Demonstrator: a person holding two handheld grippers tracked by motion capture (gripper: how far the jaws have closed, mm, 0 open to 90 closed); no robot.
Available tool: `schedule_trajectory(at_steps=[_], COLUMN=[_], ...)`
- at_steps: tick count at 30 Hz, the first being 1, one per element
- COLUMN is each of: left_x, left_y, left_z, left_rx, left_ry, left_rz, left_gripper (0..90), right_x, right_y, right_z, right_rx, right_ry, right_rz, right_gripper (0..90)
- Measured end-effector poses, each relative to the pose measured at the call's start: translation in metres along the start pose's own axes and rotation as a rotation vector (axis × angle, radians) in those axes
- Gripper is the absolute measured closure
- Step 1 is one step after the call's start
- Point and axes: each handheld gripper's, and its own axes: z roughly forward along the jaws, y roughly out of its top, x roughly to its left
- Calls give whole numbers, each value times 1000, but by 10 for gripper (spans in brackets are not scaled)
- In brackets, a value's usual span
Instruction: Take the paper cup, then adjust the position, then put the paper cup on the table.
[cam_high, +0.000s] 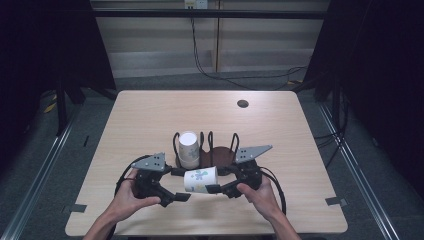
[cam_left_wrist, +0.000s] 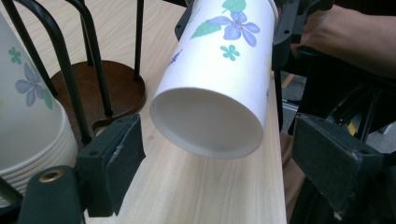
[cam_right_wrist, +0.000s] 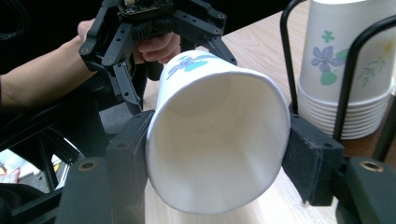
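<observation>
Two tools meet over the pale wooden worktop (cam_high: 150, 120) at a white paper cup printed with blue flowers (cam_high: 200, 179), held on its side above the worktop just in front of the black wire cup rack on a dark round wooden base (cam_high: 220, 152). The right tool (cam_high: 214, 188) clamps the cup at its open rim. The left tool (cam_high: 182, 196) has its jaws spread clear of the cup's closed end, pads touching nothing.

The step looks like a hand-over to the right tool. Next, the left tool likely needs to back away.

A nested stack of matching upturned cups (cam_high: 189, 149) stands in the rack's left bay; the other bays seem empty, though wires obscure them.
</observation>
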Motion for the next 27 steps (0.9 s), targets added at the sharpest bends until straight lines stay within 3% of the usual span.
schedule_trajectory(at_steps=[12, 27], left_x=[2, 5], left_y=[-2, -6], left_z=[-6, -12], left_rx=[5, -13], left_ry=[24, 53], left_rz=[5, 13], left_gripper=[170, 161], right_x=[-2, -6], right_y=[0, -3], right_z=[-10, -20], right_rx=[53, 73], right_ry=[-77, -116], right_rz=[33, 70], right_gripper=[317, 316])
